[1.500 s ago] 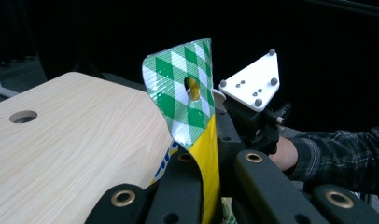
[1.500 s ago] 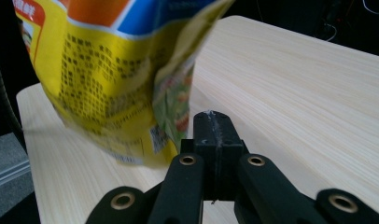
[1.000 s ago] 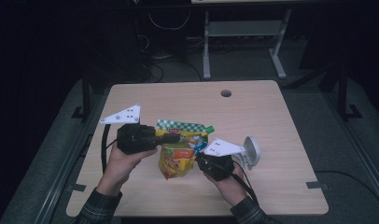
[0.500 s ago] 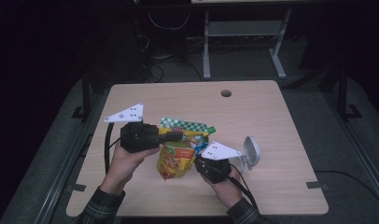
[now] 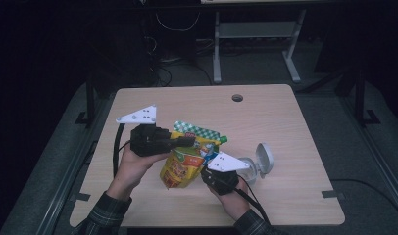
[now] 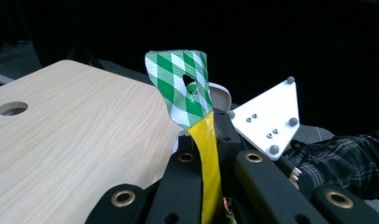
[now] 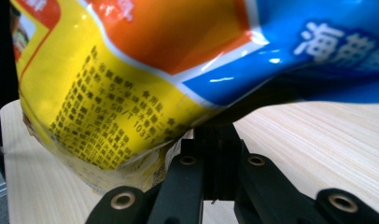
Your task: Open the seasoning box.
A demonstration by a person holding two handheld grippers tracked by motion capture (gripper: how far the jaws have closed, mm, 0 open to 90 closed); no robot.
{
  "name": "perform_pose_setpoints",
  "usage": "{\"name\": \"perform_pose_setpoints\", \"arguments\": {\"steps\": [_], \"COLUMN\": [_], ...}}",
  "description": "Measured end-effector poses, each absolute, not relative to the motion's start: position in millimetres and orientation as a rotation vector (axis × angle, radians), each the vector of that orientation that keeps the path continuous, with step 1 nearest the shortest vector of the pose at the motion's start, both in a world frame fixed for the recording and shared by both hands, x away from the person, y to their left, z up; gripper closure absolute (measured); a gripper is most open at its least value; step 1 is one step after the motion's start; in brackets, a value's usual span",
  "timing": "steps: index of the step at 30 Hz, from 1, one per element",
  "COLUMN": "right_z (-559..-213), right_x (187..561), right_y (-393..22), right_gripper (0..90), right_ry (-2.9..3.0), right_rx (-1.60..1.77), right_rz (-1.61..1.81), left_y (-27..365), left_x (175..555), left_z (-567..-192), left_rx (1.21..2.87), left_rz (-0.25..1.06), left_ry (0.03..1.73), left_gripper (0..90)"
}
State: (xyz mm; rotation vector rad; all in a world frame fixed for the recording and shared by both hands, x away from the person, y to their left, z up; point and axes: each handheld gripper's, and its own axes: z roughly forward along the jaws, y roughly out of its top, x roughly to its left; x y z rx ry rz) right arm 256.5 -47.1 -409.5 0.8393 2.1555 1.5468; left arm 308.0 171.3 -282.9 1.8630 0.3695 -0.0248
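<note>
At the near middle of the surface [image 5: 295,122], the left tool [image 5: 189,141] is clamping the top of a yellow, orange and blue glossy plastic snack pouch with a green-and-white chequered header [image 5: 185,159]. In the left gripper view the jaws are pressing together on the yellow film just below the chequered header [image 6: 180,86], which is standing up edge-on between them. The right tool [image 5: 207,174] is closing on the pouch's lower right edge; in the right gripper view its jaws are meeting with the printed film [image 7: 131,93] pinched at their tips.

The pouch is hanging just above the light wooden surface, its long axis running from the header, up and away from the person, down to the bottom corner near the person. The left tool is gripping the upper end, the right tool the lower side, so the pouch lies between the two hands, equally near both.

Just right of the right tool, a clear plastic container with its round hinged lid flipped open [image 5: 258,164] is standing on the surface. Judgement: the pouch's header needs to be opened or tipped rightward toward that container.
</note>
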Motion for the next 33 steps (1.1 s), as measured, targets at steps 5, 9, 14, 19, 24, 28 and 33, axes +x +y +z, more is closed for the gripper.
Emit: {"name": "perform_pose_setpoints", "arguments": {"steps": [5, 9, 14, 19, 24, 28, 33], "right_z": [-410.8, -410.9, -410.9, -414.4, -416.0, -418.2, -419.4], "right_x": [254.0, 254.0, 254.2, 252.2, 249.7, 247.5, 246.7], "right_y": [-46.3, -47.9, -49.1, -47.1, -44.0, -41.7, -42.3], "right_gripper": [90.0, 90.0, 90.0, 90.0, 90.0, 90.0, 90.0], "right_ry": [2.136, 2.119, 2.114, 2.108, 2.110, 2.108, 2.091], "right_rx": [0.836, 0.840, 0.848, 0.839, 0.835, 0.830, 0.814], "right_rz": [1.546, 1.551, 1.546, 1.549, 1.551, 1.549, 1.563], "left_y": [161.7, 156.1, 148.8, 145.7, 140.0, 134.5, 127.8], "left_x": [310.5, 314.3, 318.1, 319.1, 319.4, 321.3, 320.3], "left_z": [-277.7, -275.4, -274.5, -276.2, -276.6, -277.0, -275.4], "left_rx": [1.899, 1.913, 1.927, 1.941, 1.962, 1.979, 1.994], "left_rz": [-0.022, -0.031, -0.046, -0.051, -0.058, -0.068, -0.072], "left_ry": [0.359, 0.356, 0.358, 0.355, 0.362, 0.371, 0.370], "left_gripper": [90.0, 90.0, 90.0, 90.0, 90.0, 90.0, 90.0]}}
